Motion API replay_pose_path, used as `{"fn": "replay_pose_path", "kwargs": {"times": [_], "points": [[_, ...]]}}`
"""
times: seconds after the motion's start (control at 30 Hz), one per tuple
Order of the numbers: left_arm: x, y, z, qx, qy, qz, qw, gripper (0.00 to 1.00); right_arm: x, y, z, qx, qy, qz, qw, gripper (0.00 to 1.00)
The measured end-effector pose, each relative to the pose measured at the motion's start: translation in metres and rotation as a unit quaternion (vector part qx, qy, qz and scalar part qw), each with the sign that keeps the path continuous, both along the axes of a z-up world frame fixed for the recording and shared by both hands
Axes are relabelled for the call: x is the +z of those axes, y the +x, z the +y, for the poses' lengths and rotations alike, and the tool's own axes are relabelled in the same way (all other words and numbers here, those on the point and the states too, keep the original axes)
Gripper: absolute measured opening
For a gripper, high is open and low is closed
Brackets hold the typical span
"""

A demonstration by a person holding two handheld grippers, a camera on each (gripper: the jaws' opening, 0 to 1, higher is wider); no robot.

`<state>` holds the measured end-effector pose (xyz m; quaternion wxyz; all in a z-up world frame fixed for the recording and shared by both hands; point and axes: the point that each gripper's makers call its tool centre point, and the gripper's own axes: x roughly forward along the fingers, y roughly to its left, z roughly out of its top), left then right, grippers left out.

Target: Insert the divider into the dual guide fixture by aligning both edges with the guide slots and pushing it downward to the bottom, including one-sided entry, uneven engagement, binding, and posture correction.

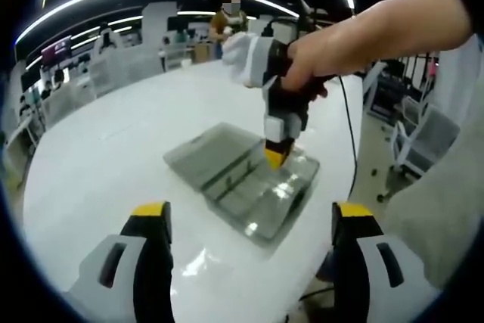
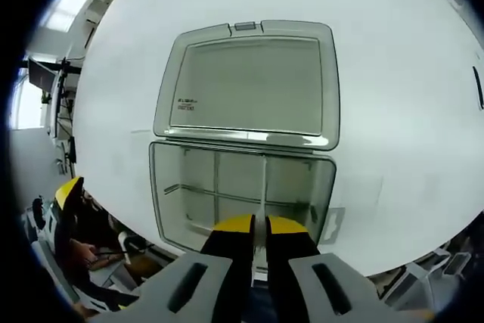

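A clear plastic box lies open on the white table, its lid (image 2: 249, 85) flat and its compartmented base (image 2: 189, 187) nearer me. My right gripper (image 2: 262, 225) points straight down over the base, jaws almost together on a thin clear divider (image 2: 263, 183) seen edge-on, standing between the base's walls. In the left gripper view that same gripper (image 1: 274, 158), held by a hand (image 1: 325, 54), stands upright with its yellow tips at the box (image 1: 249, 187). My left gripper (image 1: 251, 213) hovers open well short of the box, holding nothing.
The white table (image 1: 113, 156) stretches wide around the box. A black cable (image 1: 349, 134) runs off its right edge. Chairs and desks stand beyond the table, with a person at the back. The left gripper's yellow tip (image 2: 68, 191) shows past the table edge.
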<state>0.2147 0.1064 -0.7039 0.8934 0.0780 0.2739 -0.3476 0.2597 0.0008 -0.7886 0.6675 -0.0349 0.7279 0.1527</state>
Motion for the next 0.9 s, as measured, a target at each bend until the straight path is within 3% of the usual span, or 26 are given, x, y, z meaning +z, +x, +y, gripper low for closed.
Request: {"fn": "replay_pose_path", "kwargs": {"times": [0.9], "points": [[-0.002, 0.0, -0.002, 0.001, -0.001, 0.005, 1.0, 0.86, -0.011, -0.001, 0.002, 0.041, -0.024, -0.018, 0.9987, 0.0]]}}
